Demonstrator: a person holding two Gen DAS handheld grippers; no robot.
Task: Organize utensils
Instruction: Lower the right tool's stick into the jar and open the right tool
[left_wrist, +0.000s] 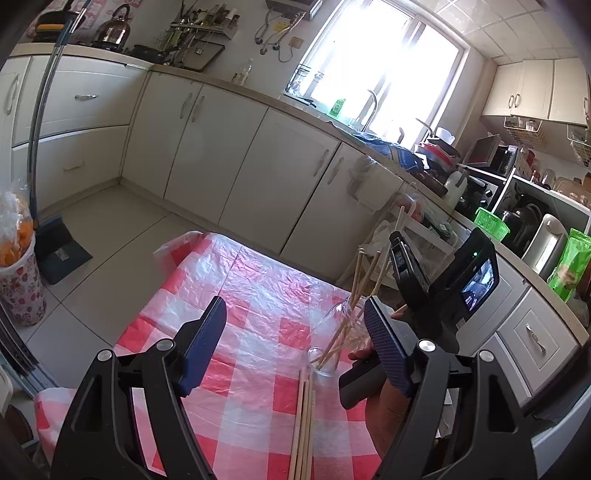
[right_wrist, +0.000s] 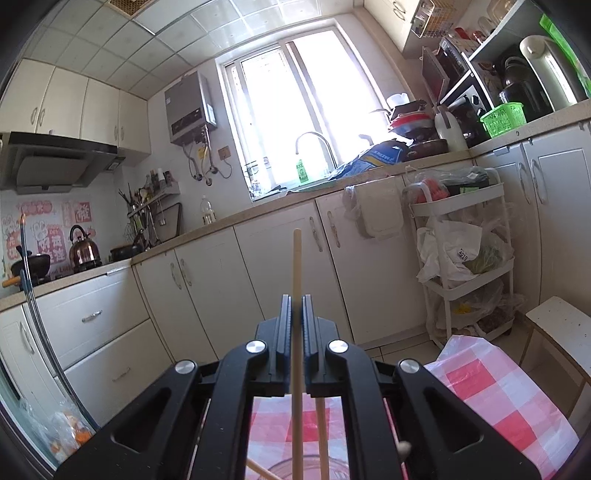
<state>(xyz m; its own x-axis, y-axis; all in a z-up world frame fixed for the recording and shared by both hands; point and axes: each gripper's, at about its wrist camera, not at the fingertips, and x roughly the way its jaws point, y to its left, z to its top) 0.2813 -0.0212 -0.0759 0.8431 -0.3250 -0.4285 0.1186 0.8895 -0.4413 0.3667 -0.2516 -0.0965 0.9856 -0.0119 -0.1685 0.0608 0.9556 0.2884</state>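
A clear glass jar (left_wrist: 334, 341) stands on the red-and-white checked table (left_wrist: 243, 295) and holds several wooden chopsticks (left_wrist: 360, 280). More chopsticks (left_wrist: 303, 424) lie flat on the cloth in front of it. My left gripper (left_wrist: 295, 343) is open and empty, just left of the jar. My right gripper (right_wrist: 296, 314) is shut on one chopstick (right_wrist: 296, 266), held upright above the jar's rim (right_wrist: 306, 469). The right gripper also shows in the left wrist view (left_wrist: 410, 266), above the jar.
White kitchen cabinets (left_wrist: 229, 147) and a counter with a sink run behind the table. A white trolley (right_wrist: 465, 258) with bags stands at the right. A small white stool (right_wrist: 557, 325) is beside the table. A broom and dustpan (left_wrist: 55, 251) and a floral bin (left_wrist: 18, 288) stand at left.
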